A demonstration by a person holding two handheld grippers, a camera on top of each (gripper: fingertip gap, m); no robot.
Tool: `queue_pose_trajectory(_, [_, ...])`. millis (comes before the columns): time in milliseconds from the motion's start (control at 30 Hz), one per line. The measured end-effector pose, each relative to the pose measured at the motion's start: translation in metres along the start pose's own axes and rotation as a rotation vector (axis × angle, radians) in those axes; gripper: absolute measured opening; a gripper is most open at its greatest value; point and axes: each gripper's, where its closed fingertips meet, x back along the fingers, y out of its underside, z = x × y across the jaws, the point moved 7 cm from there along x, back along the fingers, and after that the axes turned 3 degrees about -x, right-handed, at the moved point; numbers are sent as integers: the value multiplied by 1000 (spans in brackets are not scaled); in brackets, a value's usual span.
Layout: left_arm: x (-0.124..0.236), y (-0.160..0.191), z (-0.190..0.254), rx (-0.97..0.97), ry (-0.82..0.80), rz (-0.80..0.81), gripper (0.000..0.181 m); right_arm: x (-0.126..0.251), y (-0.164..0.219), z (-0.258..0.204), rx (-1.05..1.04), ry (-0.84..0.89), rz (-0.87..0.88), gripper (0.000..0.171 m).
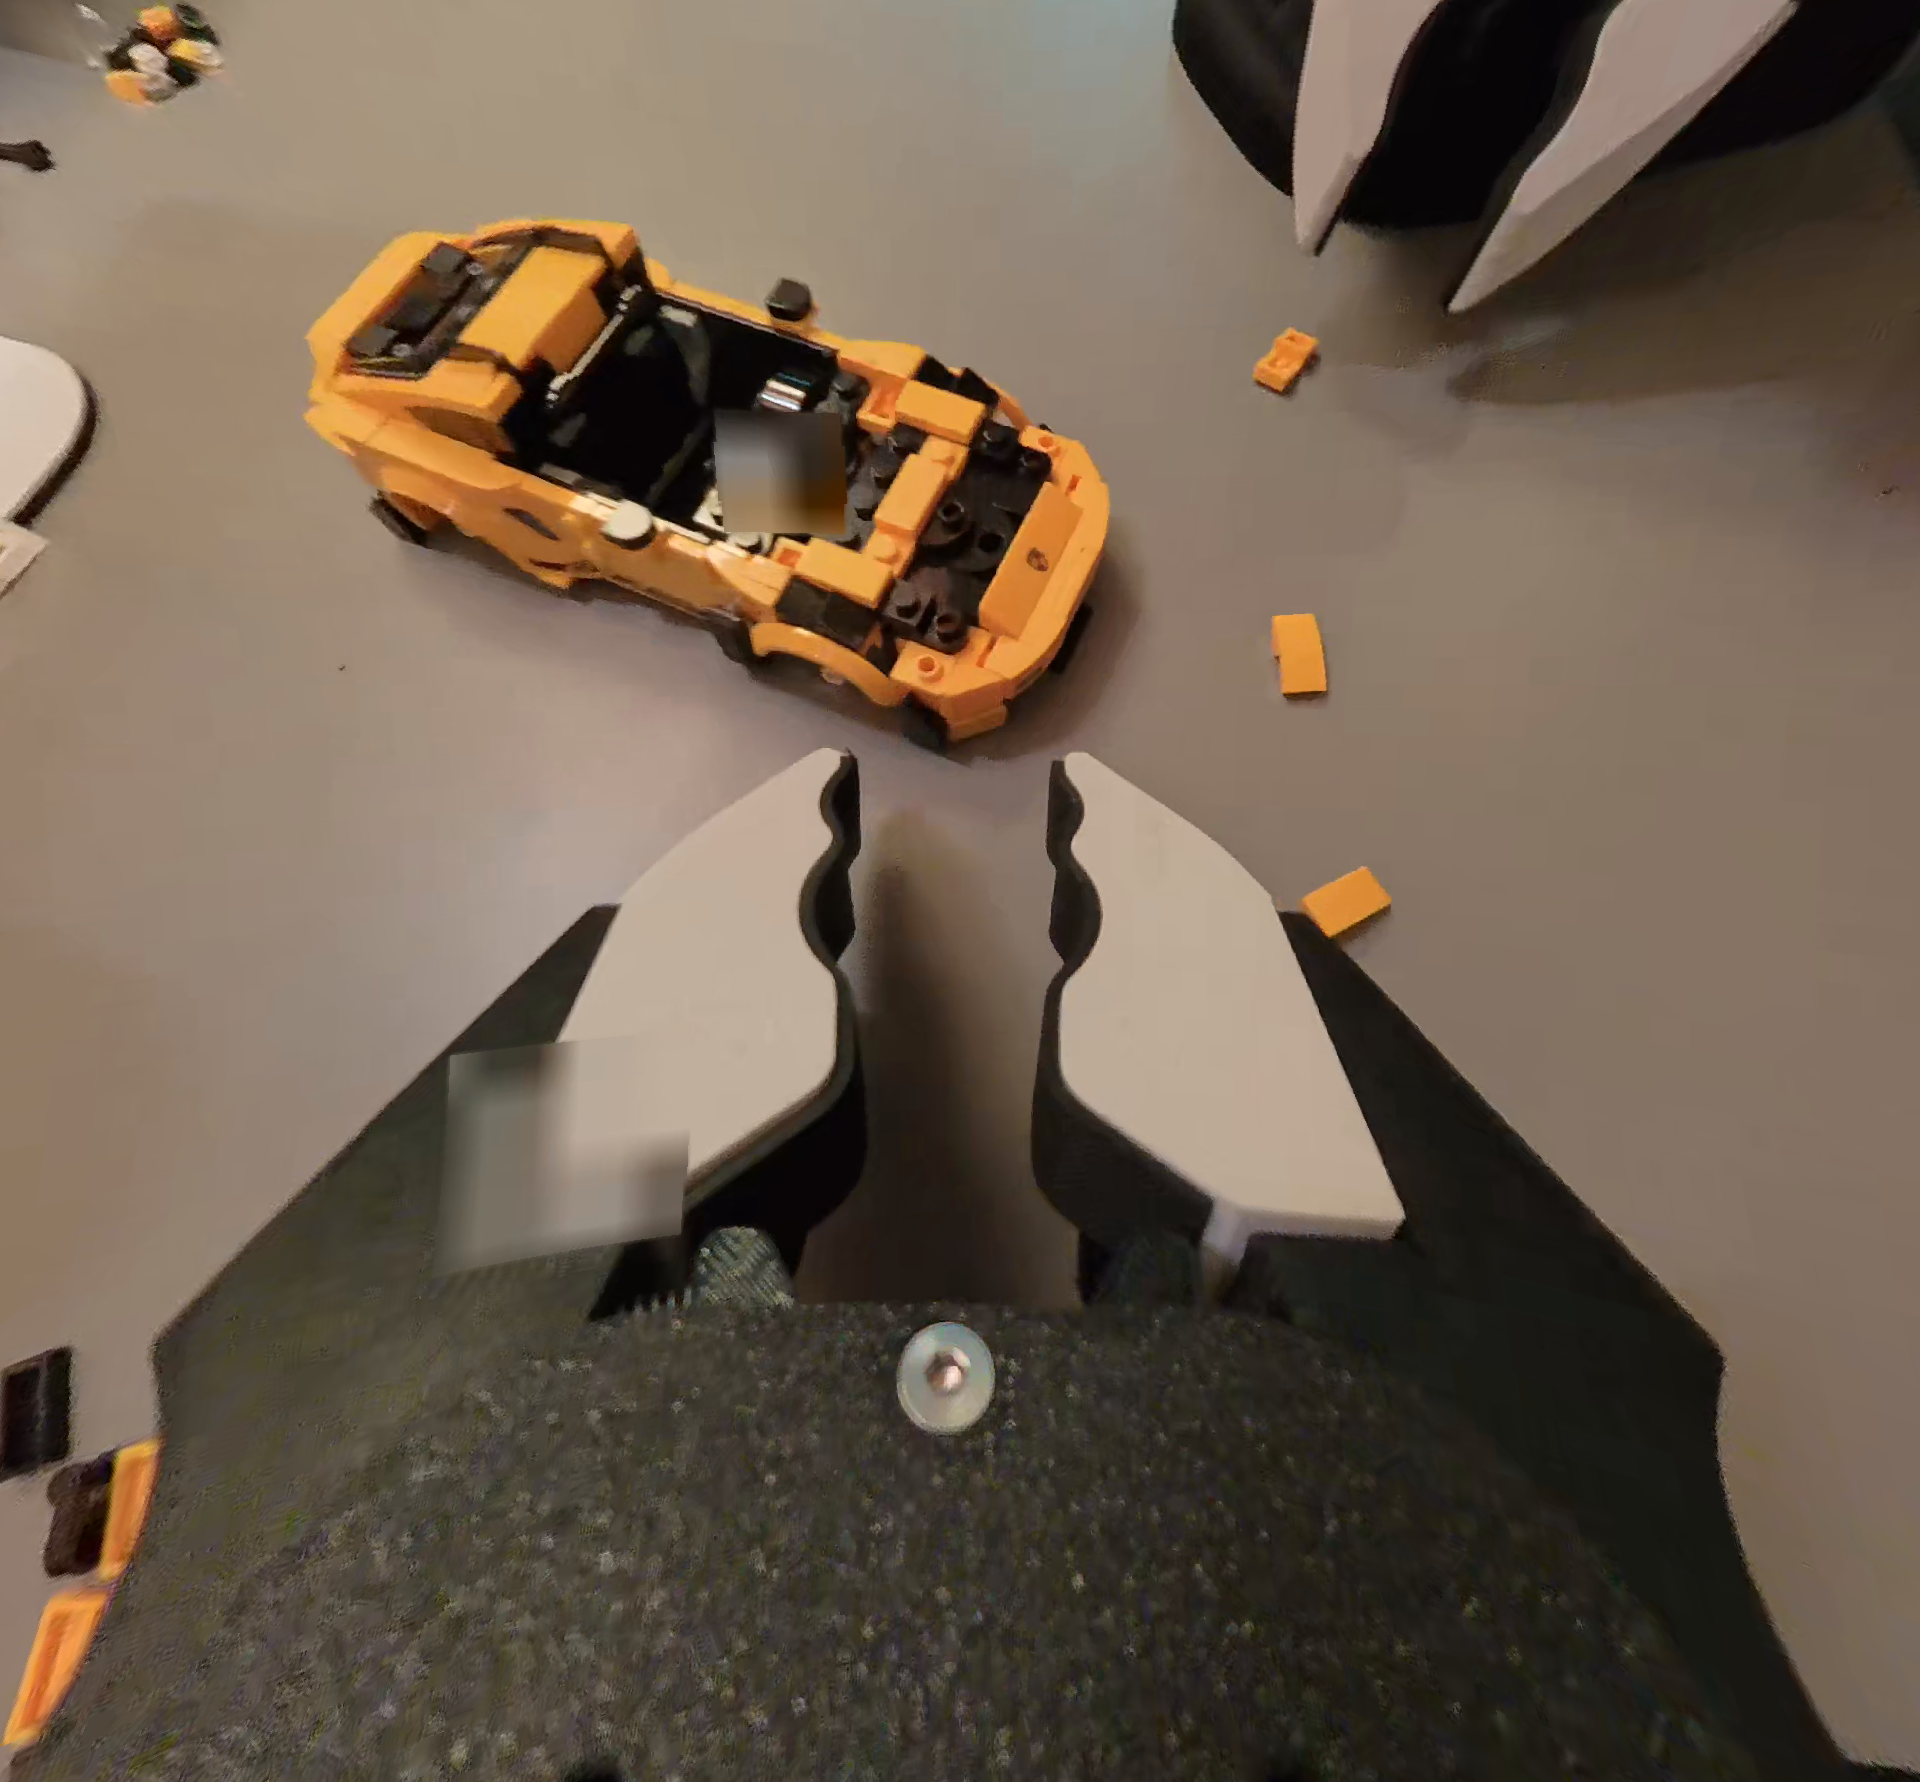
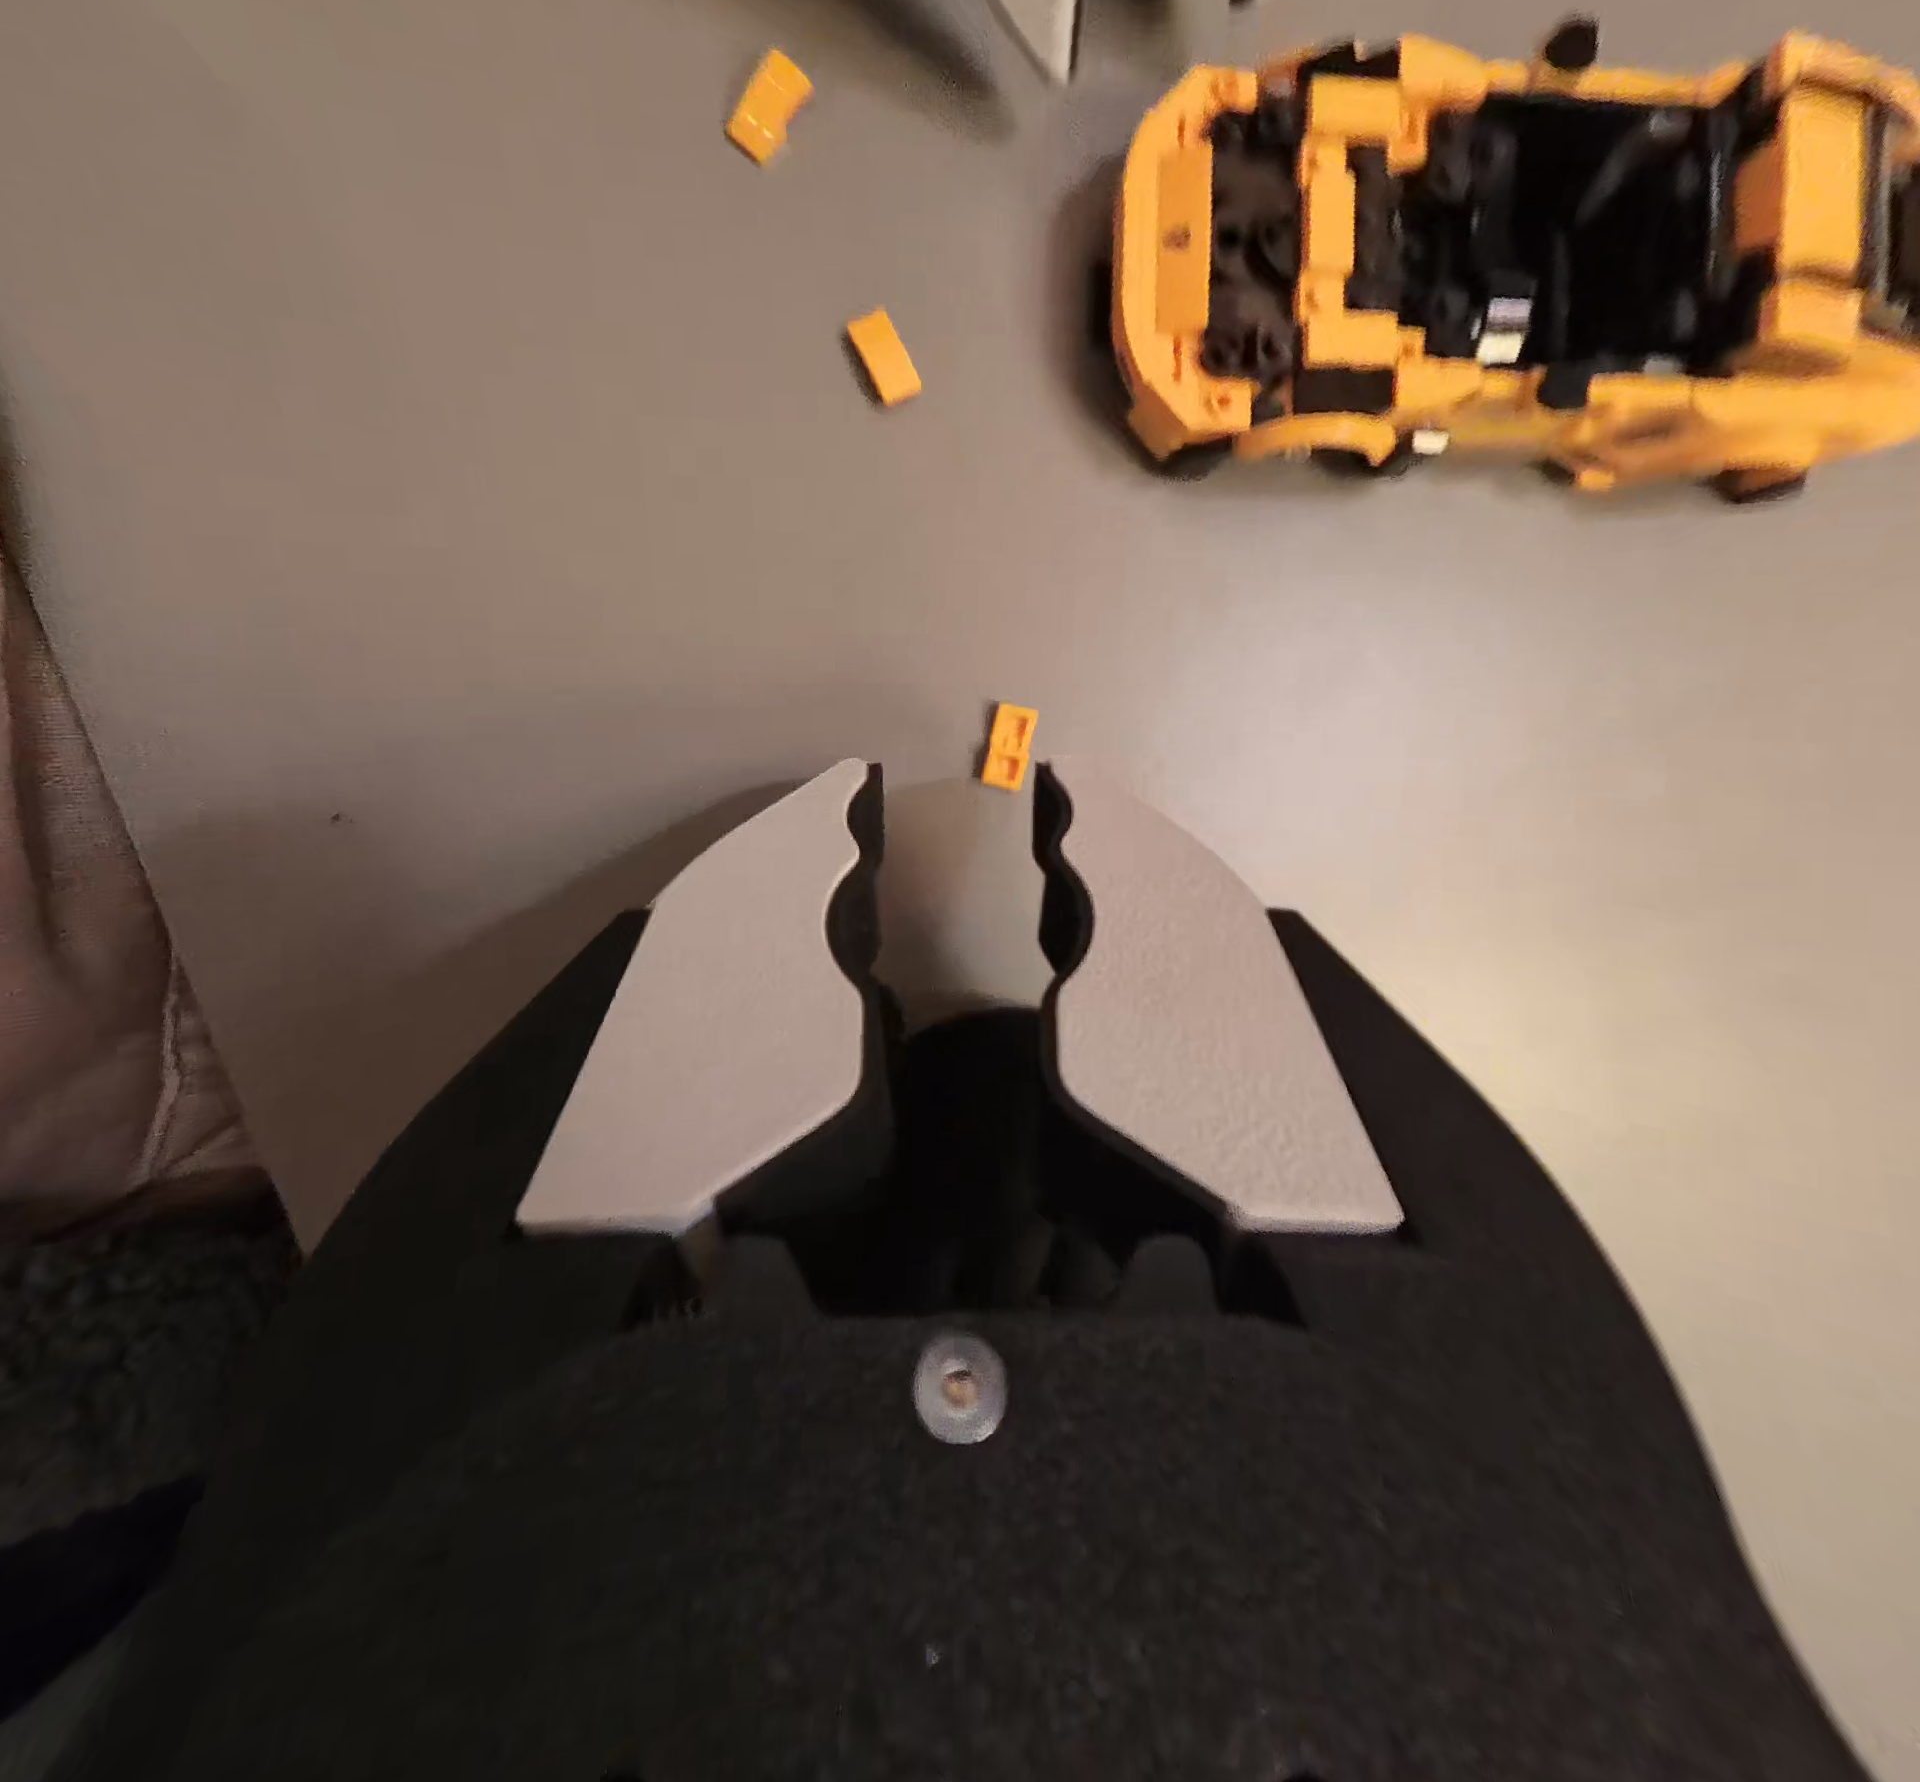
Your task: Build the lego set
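Observation:
An orange and black lego car (image 1: 707,485) with an open cockpit and bare black studs on its hood stands on the grey table; it also shows in the right wrist view (image 2: 1507,267). My left gripper (image 1: 954,776) is open and empty, just short of the car's front corner. My right gripper (image 2: 956,782) is open and empty, low over the table. A small orange plate (image 2: 1008,745) lies studs up right in front of its right fingertip. The same plate (image 1: 1285,359) shows in the left wrist view, below the right gripper (image 1: 1387,272).
Two more loose orange pieces (image 1: 1299,654) (image 1: 1345,901) lie right of the car, also seen in the right wrist view (image 2: 883,358) (image 2: 769,106). A small pile of parts (image 1: 161,54) sits far left. Orange and black parts (image 1: 73,1524) lie at the bottom left. Beige fabric (image 2: 62,901) is at the table's edge. The left gripper's tips are roughly 15 cm from the right gripper's.

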Motion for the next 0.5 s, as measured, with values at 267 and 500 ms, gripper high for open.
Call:
queue_pose_trajectory(267, [7, -13, 9, -52, 0, 100, 26, -18, 4, 8, -150, 27, -51, 18])
queue_pose_trajectory(500, [5, -28, 30, -55, 108, 178, 23, -14, -9, 5, -156, -60, 143, 7])
